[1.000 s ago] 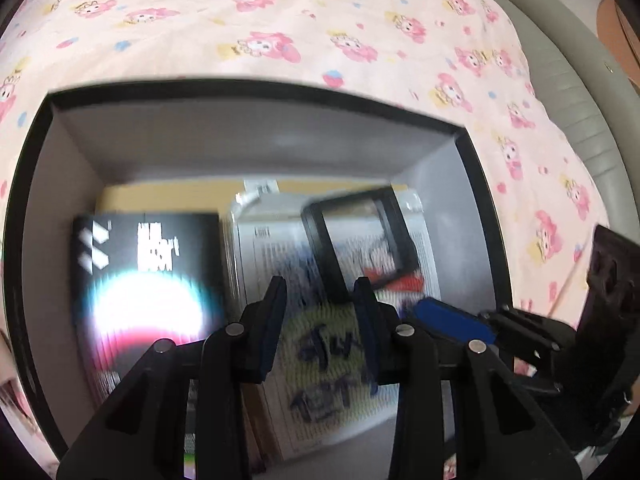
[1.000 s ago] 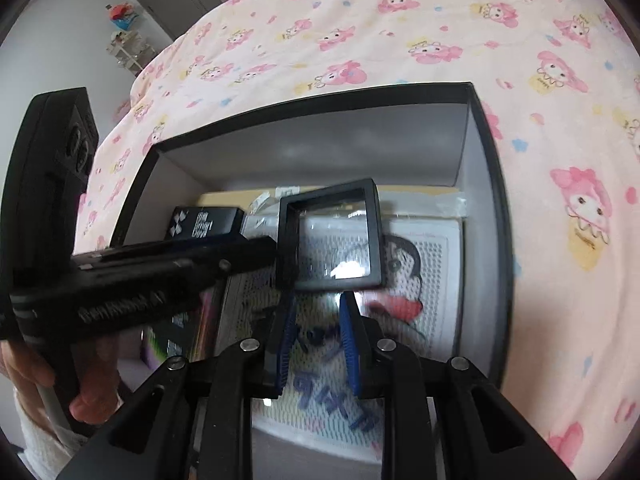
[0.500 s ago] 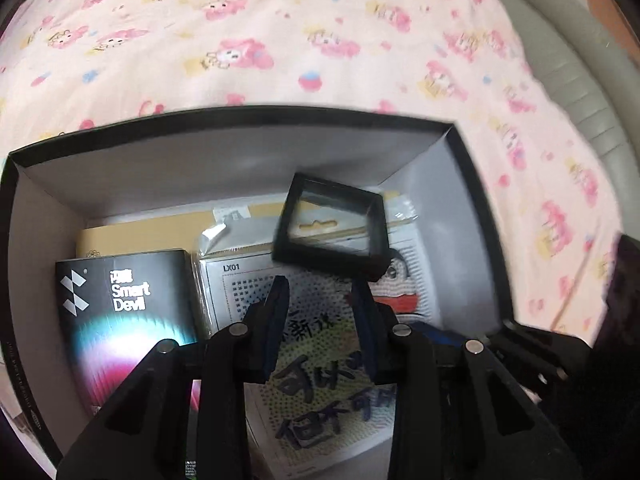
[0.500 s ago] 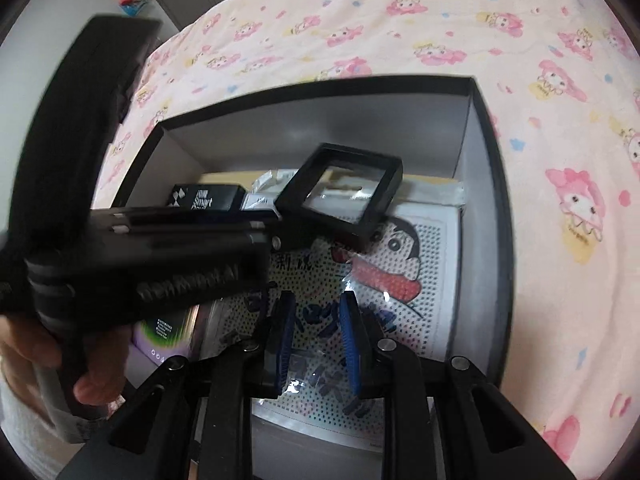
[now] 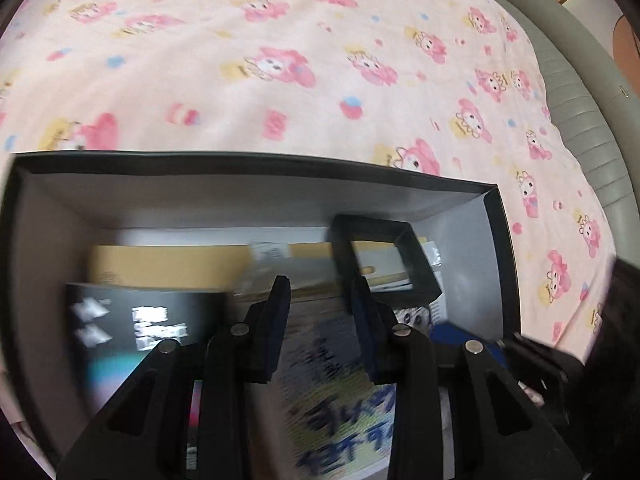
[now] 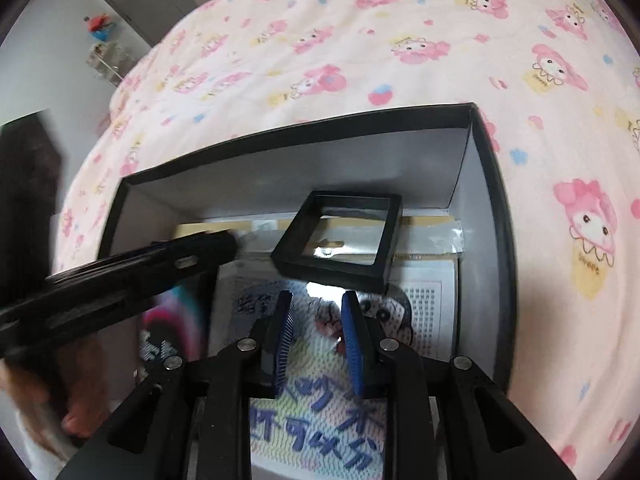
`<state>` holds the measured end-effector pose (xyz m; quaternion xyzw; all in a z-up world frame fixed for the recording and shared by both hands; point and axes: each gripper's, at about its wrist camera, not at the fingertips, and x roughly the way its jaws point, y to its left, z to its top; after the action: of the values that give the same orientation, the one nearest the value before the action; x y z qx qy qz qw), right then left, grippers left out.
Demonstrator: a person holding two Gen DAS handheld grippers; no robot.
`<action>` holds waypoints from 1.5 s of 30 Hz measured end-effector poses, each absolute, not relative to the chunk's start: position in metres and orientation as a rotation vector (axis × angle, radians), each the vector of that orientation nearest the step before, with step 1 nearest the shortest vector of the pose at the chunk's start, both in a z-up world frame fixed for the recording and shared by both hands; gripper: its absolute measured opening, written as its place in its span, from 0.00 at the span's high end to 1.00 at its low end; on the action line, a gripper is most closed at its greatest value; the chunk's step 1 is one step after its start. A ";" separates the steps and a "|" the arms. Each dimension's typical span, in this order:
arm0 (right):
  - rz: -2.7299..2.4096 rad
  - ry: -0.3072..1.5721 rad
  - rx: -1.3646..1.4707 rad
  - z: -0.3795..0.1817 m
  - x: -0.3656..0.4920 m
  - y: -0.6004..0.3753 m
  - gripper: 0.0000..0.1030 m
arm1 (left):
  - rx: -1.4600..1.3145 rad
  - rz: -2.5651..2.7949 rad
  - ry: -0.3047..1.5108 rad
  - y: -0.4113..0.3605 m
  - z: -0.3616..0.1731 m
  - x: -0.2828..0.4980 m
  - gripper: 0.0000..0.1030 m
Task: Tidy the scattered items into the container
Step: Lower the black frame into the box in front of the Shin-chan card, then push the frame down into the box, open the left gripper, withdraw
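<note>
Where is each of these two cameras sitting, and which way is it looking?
Left wrist: on the left gripper, looking along its open fingers into the black box on the pink bedsheet.
Right wrist: on the right gripper, looking into the same box; the left gripper crosses in at the side.
Shared: the black square frame, lying inside.
</note>
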<state>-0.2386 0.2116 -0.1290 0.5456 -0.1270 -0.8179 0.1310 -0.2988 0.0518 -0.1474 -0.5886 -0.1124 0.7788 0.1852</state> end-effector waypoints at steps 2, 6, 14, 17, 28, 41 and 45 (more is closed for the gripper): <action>-2.418 -0.339 1.542 -0.119 -0.227 0.215 0.79 | -1.649 2.170 -0.326 0.066 -0.153 -0.305 0.70; -2.547 -0.285 1.372 -0.082 -0.214 0.237 0.79 | -1.629 2.115 -0.402 0.083 -0.155 -0.311 0.71; -2.566 -0.462 1.458 -0.088 -0.233 0.279 0.78 | -1.609 2.209 -0.431 0.085 -0.147 -0.309 0.81; -2.573 -0.519 1.451 -0.090 -0.227 0.291 0.78 | -1.599 2.175 -0.399 0.103 -0.150 -0.318 0.82; -2.534 -0.596 1.487 -0.102 -0.230 0.298 0.78 | -1.582 2.252 -0.537 0.090 -0.146 -0.312 0.81; -2.535 -0.589 1.516 -0.108 -0.235 0.300 0.78 | -1.626 2.133 -0.438 0.126 -0.161 -0.321 0.76; -2.611 -0.533 1.529 -0.102 -0.232 0.296 0.78 | -1.565 2.182 -0.427 0.110 -0.138 -0.302 0.76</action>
<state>-0.2318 0.2958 -0.1017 0.4973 -0.1734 -0.8494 0.0347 -0.3018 0.1101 -0.1385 -0.5628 -0.1536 0.7847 0.2097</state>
